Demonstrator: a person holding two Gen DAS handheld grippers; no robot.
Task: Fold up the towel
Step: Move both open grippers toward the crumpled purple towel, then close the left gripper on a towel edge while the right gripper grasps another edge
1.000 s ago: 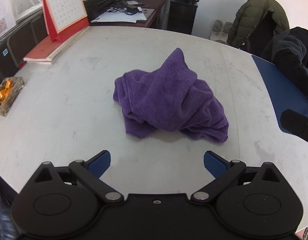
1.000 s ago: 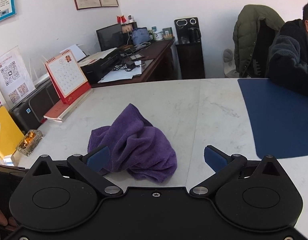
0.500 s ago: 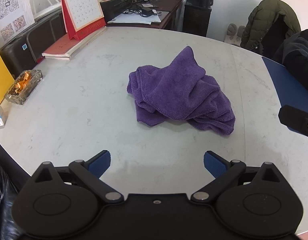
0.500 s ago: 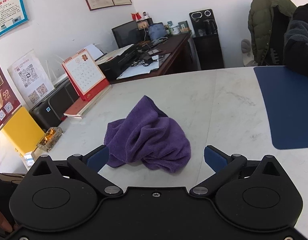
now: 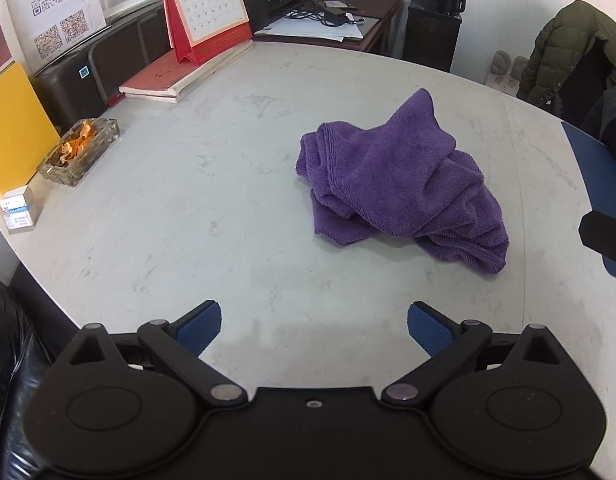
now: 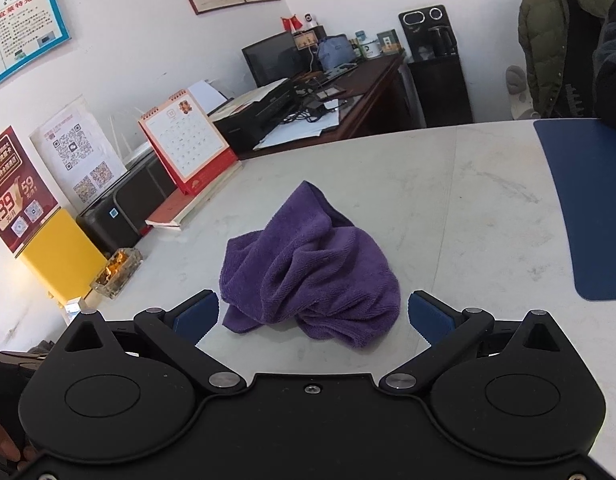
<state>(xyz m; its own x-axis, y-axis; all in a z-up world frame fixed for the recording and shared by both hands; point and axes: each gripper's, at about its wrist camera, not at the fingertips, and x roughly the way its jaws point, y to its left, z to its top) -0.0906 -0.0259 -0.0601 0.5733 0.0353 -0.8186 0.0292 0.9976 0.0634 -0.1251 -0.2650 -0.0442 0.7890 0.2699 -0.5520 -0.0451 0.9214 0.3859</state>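
A purple towel [image 5: 396, 184] lies crumpled in a heap on the white marble table [image 5: 188, 208]; it also shows in the right wrist view [image 6: 308, 268]. My left gripper [image 5: 314, 330] is open and empty, above the table short of the towel, which lies ahead and to the right. My right gripper [image 6: 313, 316] is open and empty, its blue pads on either side of the towel's near edge in view, held above it. A black part of the right gripper [image 5: 606, 236] shows at the left view's right edge.
A glass ashtray [image 5: 80, 152] and a small box [image 5: 18, 210] sit at the table's left edge. A red desk calendar [image 5: 206, 8] stands on books [image 5: 180, 76] at the back left. A blue mat [image 6: 588, 200] lies on the right. A seated person [image 6: 612, 60] is at the far right.
Both grippers have pulled back and turned left, so the towel sits further right in the left view and more central in the right view. The towel has not moved. Both stay open.
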